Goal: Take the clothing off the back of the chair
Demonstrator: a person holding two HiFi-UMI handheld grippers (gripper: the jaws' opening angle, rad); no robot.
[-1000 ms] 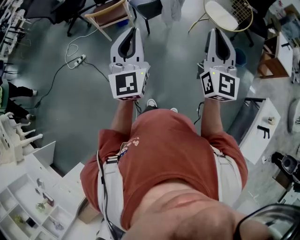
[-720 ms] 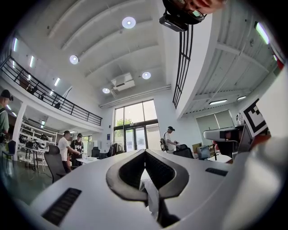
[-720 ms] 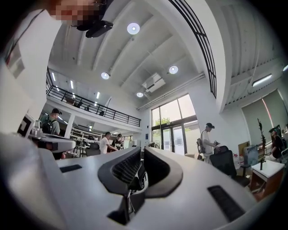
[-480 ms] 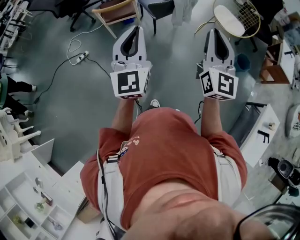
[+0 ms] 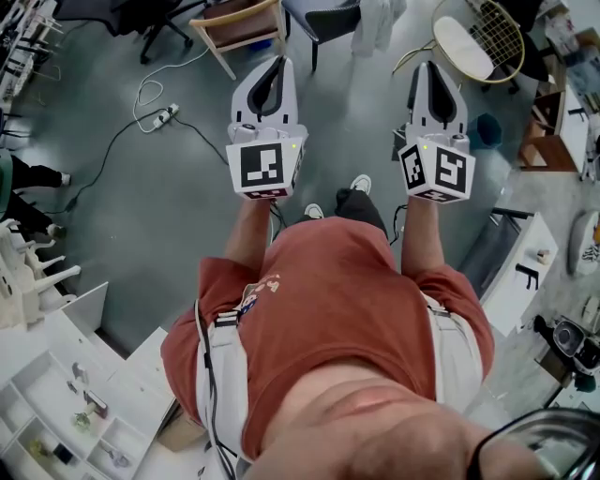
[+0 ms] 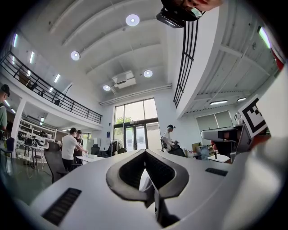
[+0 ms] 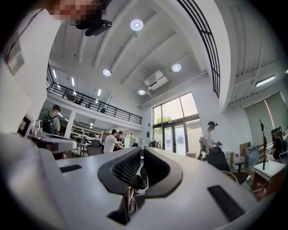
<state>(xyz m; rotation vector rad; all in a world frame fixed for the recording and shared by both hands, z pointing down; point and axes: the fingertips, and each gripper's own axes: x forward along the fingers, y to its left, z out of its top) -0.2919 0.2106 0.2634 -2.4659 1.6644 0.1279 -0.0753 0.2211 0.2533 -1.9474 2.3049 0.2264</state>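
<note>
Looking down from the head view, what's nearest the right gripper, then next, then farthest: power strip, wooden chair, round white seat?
1. Round white seat, just ahead of the right gripper, slightly right.
2. Wooden chair, far across to the left.
3. Power strip, farthest left, on the floor.

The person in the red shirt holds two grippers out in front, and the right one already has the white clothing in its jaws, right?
Not quite. The right gripper view shows the right gripper shut on nothing; the white clothing hangs at the dark chair ahead, untouched. The rest is right.
</note>
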